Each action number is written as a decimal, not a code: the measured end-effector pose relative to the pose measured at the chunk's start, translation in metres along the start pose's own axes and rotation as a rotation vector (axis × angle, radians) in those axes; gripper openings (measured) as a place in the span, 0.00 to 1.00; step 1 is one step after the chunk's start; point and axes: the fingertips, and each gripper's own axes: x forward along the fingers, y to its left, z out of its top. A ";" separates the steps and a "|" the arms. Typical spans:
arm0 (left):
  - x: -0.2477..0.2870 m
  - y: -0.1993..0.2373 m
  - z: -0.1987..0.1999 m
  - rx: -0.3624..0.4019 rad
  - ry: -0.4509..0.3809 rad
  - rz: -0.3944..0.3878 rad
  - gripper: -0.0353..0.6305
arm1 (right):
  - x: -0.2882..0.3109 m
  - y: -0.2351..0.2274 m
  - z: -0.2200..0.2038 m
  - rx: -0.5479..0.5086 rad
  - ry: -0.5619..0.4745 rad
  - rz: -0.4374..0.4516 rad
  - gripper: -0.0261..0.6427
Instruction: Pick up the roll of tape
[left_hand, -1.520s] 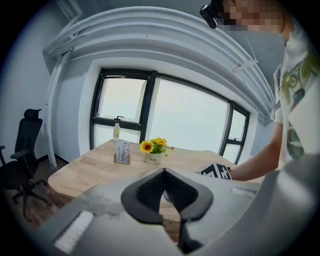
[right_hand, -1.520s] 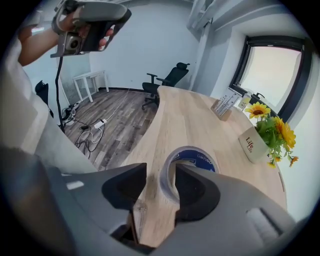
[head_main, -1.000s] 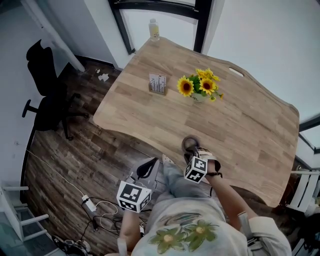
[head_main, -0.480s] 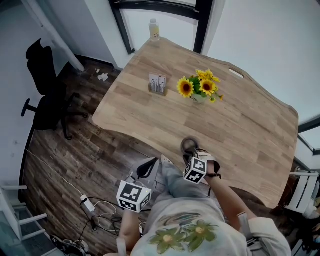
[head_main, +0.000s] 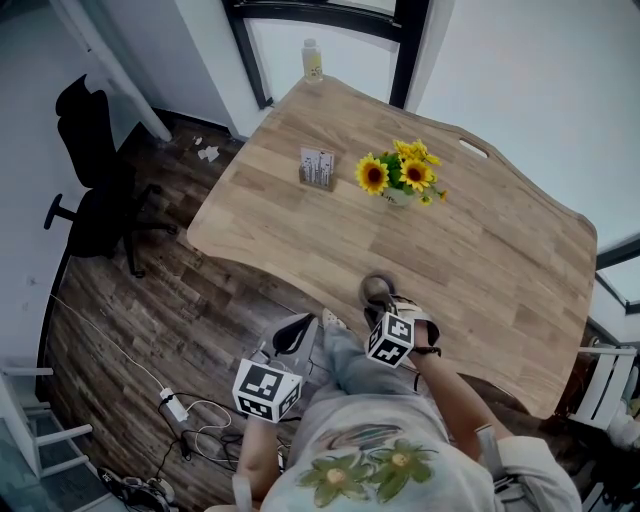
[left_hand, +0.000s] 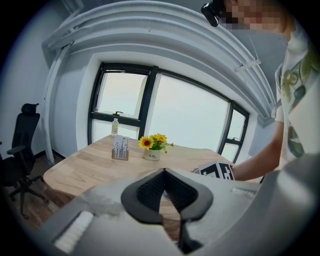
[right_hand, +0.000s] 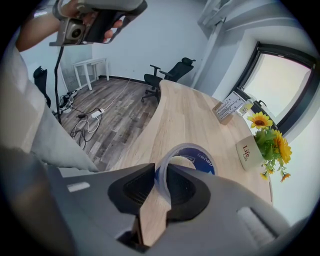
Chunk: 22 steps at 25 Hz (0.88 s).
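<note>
Head view gives me the wooden table (head_main: 330, 240), and the roll of tape (head_main: 376, 288) lies flat by its near edge, half covered by the right gripper (head_main: 382, 303). Only the right gripper view shows the grip. The jaws are clamped on the roll's near wall, one pad (right_hand: 184, 189) inside the ring and the other outside. The roll is a pale translucent band around a blue printed core. My left gripper (left_hand: 164, 171) sits beyond the table's edge, its tips pinched together on nothing.
</note>
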 end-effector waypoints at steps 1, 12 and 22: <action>0.000 0.000 0.000 0.000 0.000 0.001 0.06 | -0.002 -0.001 0.002 0.003 -0.006 -0.005 0.15; 0.000 -0.004 0.001 0.000 -0.008 0.000 0.06 | -0.043 -0.024 0.035 0.063 -0.119 -0.043 0.16; -0.003 -0.007 0.017 0.005 -0.061 0.006 0.06 | -0.108 -0.038 0.087 0.104 -0.316 -0.090 0.17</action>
